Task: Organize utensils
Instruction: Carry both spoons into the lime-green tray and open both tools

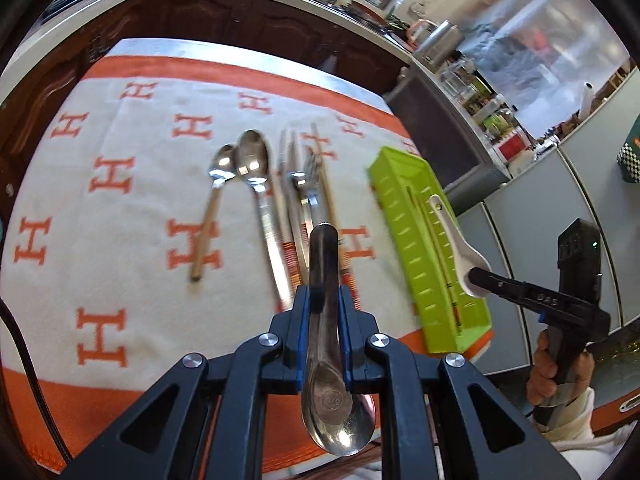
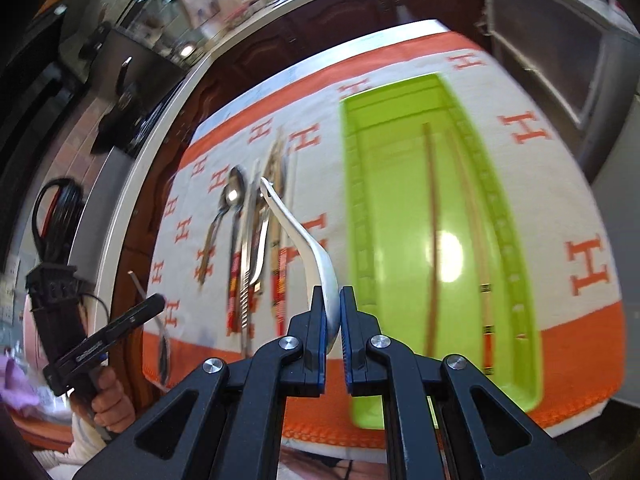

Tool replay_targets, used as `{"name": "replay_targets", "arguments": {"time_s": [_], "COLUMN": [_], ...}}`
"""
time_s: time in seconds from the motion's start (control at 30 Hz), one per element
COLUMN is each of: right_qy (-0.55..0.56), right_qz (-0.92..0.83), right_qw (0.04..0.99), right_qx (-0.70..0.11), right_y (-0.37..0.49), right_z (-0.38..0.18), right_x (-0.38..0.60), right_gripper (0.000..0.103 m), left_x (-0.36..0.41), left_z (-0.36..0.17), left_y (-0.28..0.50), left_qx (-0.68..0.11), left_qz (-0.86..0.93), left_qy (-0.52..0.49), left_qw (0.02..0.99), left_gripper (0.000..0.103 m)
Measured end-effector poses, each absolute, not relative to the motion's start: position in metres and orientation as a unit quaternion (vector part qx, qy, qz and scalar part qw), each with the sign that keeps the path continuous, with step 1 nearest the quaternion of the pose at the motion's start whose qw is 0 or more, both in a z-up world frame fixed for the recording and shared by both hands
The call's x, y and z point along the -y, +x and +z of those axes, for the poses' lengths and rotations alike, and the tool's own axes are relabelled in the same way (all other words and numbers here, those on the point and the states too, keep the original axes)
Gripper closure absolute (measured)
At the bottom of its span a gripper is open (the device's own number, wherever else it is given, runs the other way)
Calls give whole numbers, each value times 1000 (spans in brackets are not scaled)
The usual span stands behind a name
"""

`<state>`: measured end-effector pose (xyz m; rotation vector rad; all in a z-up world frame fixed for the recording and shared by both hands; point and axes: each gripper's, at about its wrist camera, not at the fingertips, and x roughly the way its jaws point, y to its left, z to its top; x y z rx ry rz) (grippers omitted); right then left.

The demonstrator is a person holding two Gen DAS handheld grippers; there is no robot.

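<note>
Utensils split across both tools; left gripper (image 1: 326, 300) is clamped on a dark polished steel soup spoon (image 1: 332, 356) at its neck: stiff, slick, bowl-heavy; right gripper (image 2: 332, 312) is clamped on a white ceramic spoon (image 2: 304, 244), likely brittle, held at the bowl; lime-green plastic tray (image 2: 360, 216) lies at 1 o'clock, two chopsticks inside.

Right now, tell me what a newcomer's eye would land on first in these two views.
The bright green tray on the orange-and-white cloth, with chopsticks lying inside. Next, each gripper clamps a spoon: the left gripper a metal spoon, the right gripper a white ceramic spoon beside the tray. More cutlery lies in a row on the cloth, left of the tray.
</note>
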<state>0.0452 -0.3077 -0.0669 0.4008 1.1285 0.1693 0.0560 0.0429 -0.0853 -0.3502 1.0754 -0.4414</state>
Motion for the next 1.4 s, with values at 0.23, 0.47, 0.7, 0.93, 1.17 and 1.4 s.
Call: {"name": "replay_targets", "arguments": {"time_s": [0.23, 0.47, 0.7, 0.93, 1.17, 1.4], "right_qy": [186, 193, 207, 195, 185, 183], "right_qz": [-8, -23, -34, -52, -71, -65], "right_qw": [826, 810, 799, 828, 839, 839], "right_qx": [-532, -553, -563, -523, -506, -509], "right_y": [42, 31, 18, 4, -1, 2], "right_z": [-79, -101, -107, -78, -68, -73], "right_x": [352, 362, 373, 384, 392, 390], "right_gripper": [97, 97, 94, 90, 84, 84], "left_x": [44, 138, 184, 191, 194, 178], "left_z": [-66, -71, -99, -117, -115, -99], "left_y": [101, 132, 146, 136, 130, 114], "left_qx": [-529, -547, -574, -597, -591, -580], "left_qz": [-235, -253, -233, -226, -221, -211], "left_qy": [-123, -68, -40, -31, -20, -15], "left_qw": [806, 795, 784, 769, 775, 787], "left_gripper": [93, 93, 92, 94, 94, 80]}}
